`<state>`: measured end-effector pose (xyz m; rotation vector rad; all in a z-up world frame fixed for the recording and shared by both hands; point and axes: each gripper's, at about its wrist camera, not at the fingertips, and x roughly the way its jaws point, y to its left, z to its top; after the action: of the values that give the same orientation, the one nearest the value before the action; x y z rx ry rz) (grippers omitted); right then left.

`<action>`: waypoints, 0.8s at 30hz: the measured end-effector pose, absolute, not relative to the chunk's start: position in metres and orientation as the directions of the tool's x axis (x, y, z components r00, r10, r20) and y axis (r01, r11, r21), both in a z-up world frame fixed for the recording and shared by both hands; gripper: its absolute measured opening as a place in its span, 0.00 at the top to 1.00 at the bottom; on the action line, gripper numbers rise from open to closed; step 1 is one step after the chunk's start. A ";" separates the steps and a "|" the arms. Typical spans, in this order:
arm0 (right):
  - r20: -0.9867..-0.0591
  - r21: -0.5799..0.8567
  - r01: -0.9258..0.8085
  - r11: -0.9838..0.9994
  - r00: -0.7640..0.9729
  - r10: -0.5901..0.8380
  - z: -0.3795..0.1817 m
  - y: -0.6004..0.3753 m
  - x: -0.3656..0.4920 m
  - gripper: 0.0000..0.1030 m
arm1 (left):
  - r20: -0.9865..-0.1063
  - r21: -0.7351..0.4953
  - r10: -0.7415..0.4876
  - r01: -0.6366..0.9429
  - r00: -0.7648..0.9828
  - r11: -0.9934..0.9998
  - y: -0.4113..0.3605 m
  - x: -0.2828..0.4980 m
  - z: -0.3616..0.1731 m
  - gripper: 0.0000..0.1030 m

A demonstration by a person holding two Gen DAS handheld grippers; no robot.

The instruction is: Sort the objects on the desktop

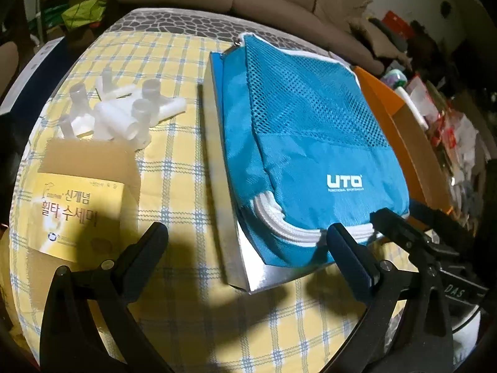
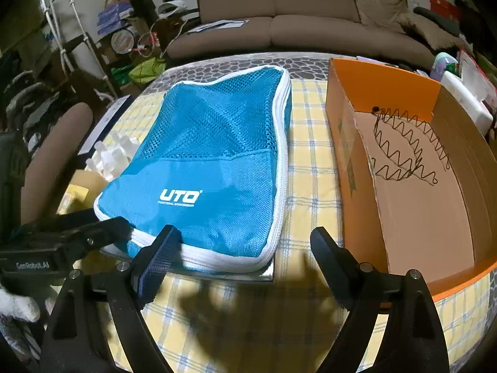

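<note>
One blue pouch (image 2: 198, 168) flat, long axis running toward sofa (image 2: 279, 15).

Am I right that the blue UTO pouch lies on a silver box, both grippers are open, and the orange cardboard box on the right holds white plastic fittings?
Not quite. The white plastic fittings lie on the checked cloth, left of the blue UTO pouch, as the left wrist view shows. The orange cardboard box shows none in the right wrist view. The rest holds: silver box, left gripper and right gripper open.
</note>
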<state>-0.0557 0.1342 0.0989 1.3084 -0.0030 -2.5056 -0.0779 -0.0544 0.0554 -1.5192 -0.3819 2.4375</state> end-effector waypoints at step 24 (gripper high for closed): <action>-0.751 0.276 0.239 -0.931 -0.551 -0.364 0.102 0.149 -0.060 0.69 | -0.811 -0.333 0.317 -0.058 -0.492 -0.941 -0.046 -0.079 0.068 0.59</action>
<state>-0.0604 0.1491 0.1024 1.2536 -0.2012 -2.4912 -0.0793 -0.0464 0.0677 -1.4462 -0.3872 2.5092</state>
